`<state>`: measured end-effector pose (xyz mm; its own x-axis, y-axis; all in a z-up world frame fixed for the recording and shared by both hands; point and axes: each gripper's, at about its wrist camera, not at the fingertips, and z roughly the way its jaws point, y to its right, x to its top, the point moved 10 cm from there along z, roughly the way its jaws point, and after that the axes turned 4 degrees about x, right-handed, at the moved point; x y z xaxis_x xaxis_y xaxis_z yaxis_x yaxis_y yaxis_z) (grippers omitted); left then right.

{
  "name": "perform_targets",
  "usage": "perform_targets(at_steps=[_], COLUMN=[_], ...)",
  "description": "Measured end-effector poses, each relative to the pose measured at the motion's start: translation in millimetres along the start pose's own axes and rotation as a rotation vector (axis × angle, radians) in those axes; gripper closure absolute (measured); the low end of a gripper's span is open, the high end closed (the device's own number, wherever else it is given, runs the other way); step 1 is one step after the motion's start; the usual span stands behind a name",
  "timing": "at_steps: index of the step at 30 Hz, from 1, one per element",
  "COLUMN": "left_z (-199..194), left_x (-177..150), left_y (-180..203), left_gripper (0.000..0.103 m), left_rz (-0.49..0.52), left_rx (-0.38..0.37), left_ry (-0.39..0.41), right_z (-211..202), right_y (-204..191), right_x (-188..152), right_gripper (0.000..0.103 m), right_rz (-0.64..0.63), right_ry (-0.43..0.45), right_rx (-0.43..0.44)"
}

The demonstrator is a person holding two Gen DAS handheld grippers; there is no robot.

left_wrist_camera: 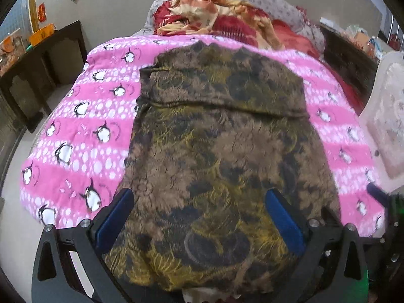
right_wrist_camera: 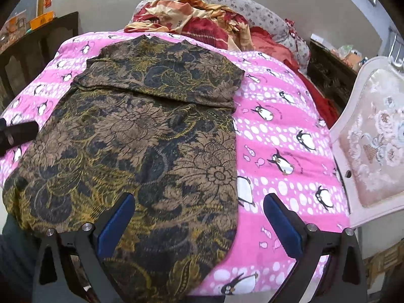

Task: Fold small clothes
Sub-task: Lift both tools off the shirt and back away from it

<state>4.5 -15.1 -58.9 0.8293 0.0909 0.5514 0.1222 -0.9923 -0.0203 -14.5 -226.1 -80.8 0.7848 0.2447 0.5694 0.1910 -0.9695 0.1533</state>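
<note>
On pink penguin-print blanket (right_wrist_camera: 285, 131): brown floral garment (right_wrist_camera: 141, 136), top folded; left gripper (left_wrist_camera: 199, 217), right gripper (right_wrist_camera: 199, 217) spread.

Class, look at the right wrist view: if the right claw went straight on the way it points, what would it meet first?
Probably the right edge of the brown floral garment, which lies between the open right claw fingers, or the pink penguin blanket beside it; depth is unclear.

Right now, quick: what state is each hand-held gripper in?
Left hand-held gripper: open, holding nothing, over the garment.
Right hand-held gripper: open, holding nothing, over the garment's right edge.
</note>
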Motion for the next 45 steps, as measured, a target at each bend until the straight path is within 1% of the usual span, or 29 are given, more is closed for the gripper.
perform_targets(at_steps=[2,7,12,23,34,36,38,41,42,44,45], left_z=[3.8,13.4,23.8,32.0,32.4,29.2,23.0,16.2,15.9,19.5,23.9], left_x=[-6.4,-26.8,-34.2,-36.1,-35.8,-32.0,-24.8,-10.0,-6.7,-10.4,-18.3], left_y=[2.9,11.2,17.6,18.8,16.5,12.8,-1.6,-51.4,-77.6,-118.4,-140.4], left_gripper=[0.0,0.0,0.0,0.0,0.0,0.0,0.0,0.0,0.0,0.0,0.0], left_rz=[0.011,0.0,0.001,-0.009,-0.007,0.005,0.003,0.017,0.019,0.008,0.002], left_rx=[0.003,-0.034,-0.068,-0.091,-0.08,-0.105,-0.136,-0.149,-0.149,-0.159,-0.172], left_ry=[-0.01,-0.067,-0.103,-0.117,-0.113,-0.101,-0.066,0.004,0.019,0.0,-0.028], right_z=[-0.9,4.7,7.5,13.1,10.4,7.4,1.9,-9.1,-11.7,-15.8,-17.5], right_y=[-1.0,0.9,1.3,-3.2,-2.7,0.4,5.0,16.3,20.5,28.0,31.7], right_x=[-2.7,-8.4,-11.1,-10.6,-8.9,-10.1,-12.0,-18.6,-22.0,-30.8,-36.3], right_gripper=[0.0,0.0,0.0,0.0,0.0,0.0,0.0,0.0,0.0,0.0,0.0], right_rz=[-0.007,0.01,0.011,0.003,0.005,0.002,-0.004,-0.013,-0.016,-0.012,-0.005], right_ry=[-0.007,-0.032,-0.045,-0.064,-0.062,-0.058,-0.047,-0.016,-0.008,0.009,0.021], right_rx=[-0.013,-0.021,-0.031,-0.037,-0.033,-0.035,-0.027,-0.006,0.002,0.029,0.046])
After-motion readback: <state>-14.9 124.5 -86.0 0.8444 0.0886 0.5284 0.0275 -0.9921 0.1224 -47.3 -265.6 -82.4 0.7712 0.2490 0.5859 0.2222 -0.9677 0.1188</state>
